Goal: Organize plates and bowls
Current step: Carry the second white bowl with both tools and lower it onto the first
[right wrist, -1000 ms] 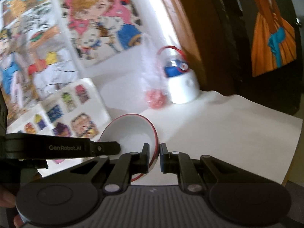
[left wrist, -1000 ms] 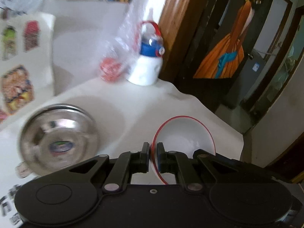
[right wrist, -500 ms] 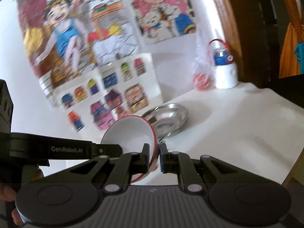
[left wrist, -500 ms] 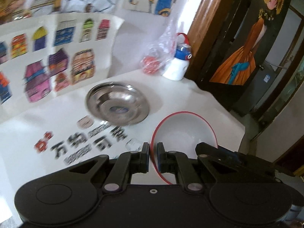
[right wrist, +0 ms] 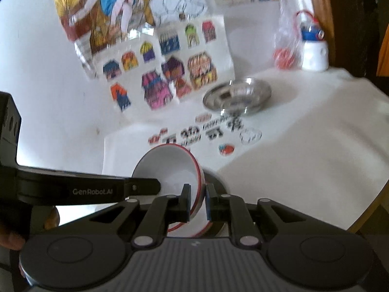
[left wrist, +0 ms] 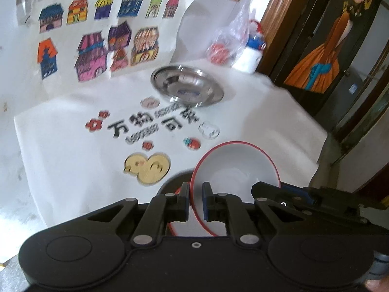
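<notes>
A white bowl with a red rim (left wrist: 235,163) is held by both grippers above the white table. My left gripper (left wrist: 195,203) is shut on its left rim. My right gripper (right wrist: 198,203) is shut on its right rim, and the bowl (right wrist: 167,168) shows tilted in the right wrist view. A second red-rimmed dish (left wrist: 173,221) lies just under the bowl, mostly hidden. A steel bowl (left wrist: 187,86) sits on the table farther back; it also shows in the right wrist view (right wrist: 237,96).
Stickers and printed characters (left wrist: 150,124) cover the table's middle. A small clear glass dish (left wrist: 209,130) lies near them. A white and blue bottle (left wrist: 252,51) and a plastic bag (left wrist: 223,46) stand at the back by the door frame. The table's right edge (left wrist: 321,141) drops off.
Both grippers with the bowl have drawn back and down toward the near table edge. The steel bowl now lies farther away. A second red-rimmed dish has come into view under the bowl.
</notes>
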Demonstrator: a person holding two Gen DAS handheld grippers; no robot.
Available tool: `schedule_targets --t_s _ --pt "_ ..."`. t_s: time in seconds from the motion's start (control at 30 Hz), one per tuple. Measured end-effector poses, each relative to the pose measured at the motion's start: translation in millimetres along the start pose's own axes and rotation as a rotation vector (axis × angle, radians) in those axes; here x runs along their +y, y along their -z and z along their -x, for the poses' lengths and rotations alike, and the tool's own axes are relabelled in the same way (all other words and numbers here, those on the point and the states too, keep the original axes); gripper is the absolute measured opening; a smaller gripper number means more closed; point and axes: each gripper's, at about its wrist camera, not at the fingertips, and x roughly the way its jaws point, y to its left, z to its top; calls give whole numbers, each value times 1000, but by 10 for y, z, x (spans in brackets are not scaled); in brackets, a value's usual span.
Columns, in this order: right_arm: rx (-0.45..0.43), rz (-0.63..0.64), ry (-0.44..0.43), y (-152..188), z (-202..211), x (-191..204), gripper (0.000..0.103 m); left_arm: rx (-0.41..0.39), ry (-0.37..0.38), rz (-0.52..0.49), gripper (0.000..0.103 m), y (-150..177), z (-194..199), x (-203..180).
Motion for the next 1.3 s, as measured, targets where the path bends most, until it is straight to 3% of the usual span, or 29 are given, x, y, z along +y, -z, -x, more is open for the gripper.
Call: schedule_targets --t_s 0.33,0.77,1.07,1.3 --pt "105 22 -1 -9 -213 -9 15 68 -26 -5 12 100 -199 97" --pt "243 57 -3 -169 -326 -34 17 133 -74 -111 14 -9 -324 -7" --pt "228 77 -1 -215 -300 -57 23 161 -76 -139 14 -37 -411 -26" --pt "149 159 33 -165 -179 18 18 167 -68 -120 15 -33 -404 34"
